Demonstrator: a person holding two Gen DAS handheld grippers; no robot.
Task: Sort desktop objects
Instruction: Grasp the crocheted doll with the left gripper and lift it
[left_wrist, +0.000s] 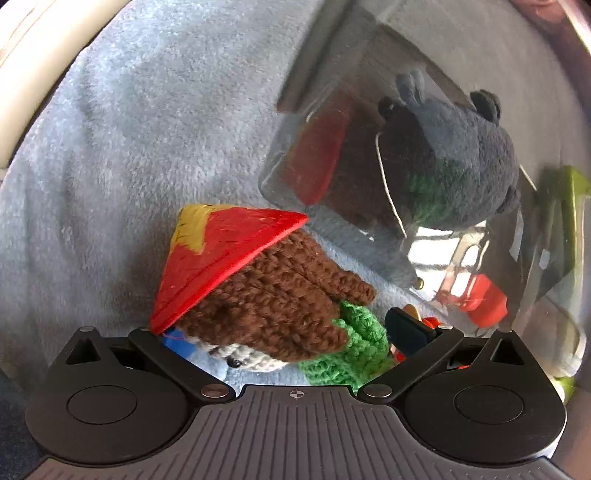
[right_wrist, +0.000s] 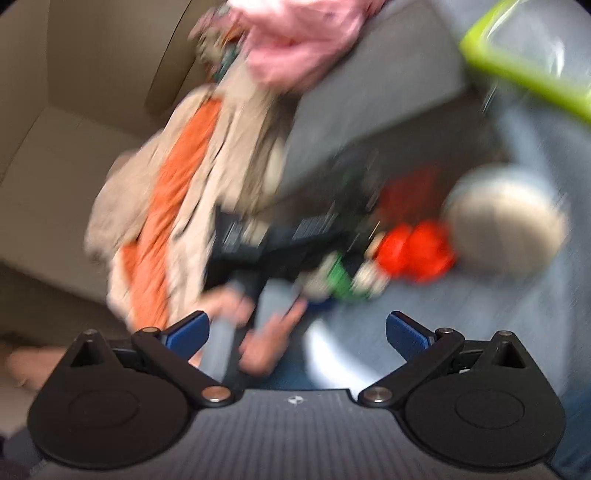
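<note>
Crocheted doll (left_wrist: 266, 295) sits clamped in the left gripper (left_wrist: 291, 339) near a clear box (left_wrist: 332, 147), while the right gripper (right_wrist: 297, 332) gapes empty.

A home setting, pale blue fleece blanket (left_wrist: 122, 155) spreading toward nine o'clock, clear plastic storage box (left_wrist: 332, 155) holding a grey plush toy (left_wrist: 476, 147) sitting at two o'clock, beige upholstered cushion (right_wrist: 55, 147) showing at ten o'clock.

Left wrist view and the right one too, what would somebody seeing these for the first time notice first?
The crocheted doll with a red cone hat fills the left wrist view, lying between the left gripper fingers on the blue fleece blanket. Behind it, a clear box holds a grey plush toy. The right wrist view is blurred; the right gripper is open and holds nothing.
</note>
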